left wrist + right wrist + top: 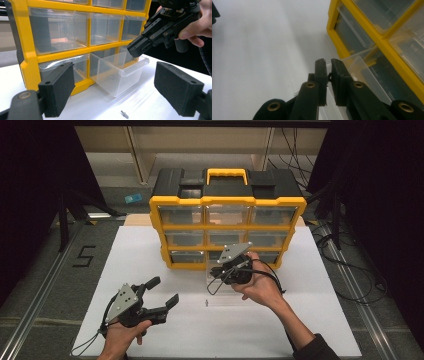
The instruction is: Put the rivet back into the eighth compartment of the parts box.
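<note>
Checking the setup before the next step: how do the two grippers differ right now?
The left gripper hangs with its jaws spread wide and nothing between them; the right gripper is shut on the front rim of the pulled-out clear drawer. The left sits away from the yellow cabinet over the white table; the right is up against it. Both are black and hand-held.

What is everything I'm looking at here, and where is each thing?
organiser cabinet: one, yellow frame with black top and yellow handle, at the back of the board.
closed drawers: eight, clear, in the cabinet's three rows.
pulled-out drawer: one, clear, bottom row middle, partly out over the board.
screw: one, small, grey, on the board in front of the drawer.
board: one, white, under everything.
left gripper: one, black, fingers open, held low at the left.
right gripper: one, black, fingers shut on the pulled-out drawer's front rim.
</note>
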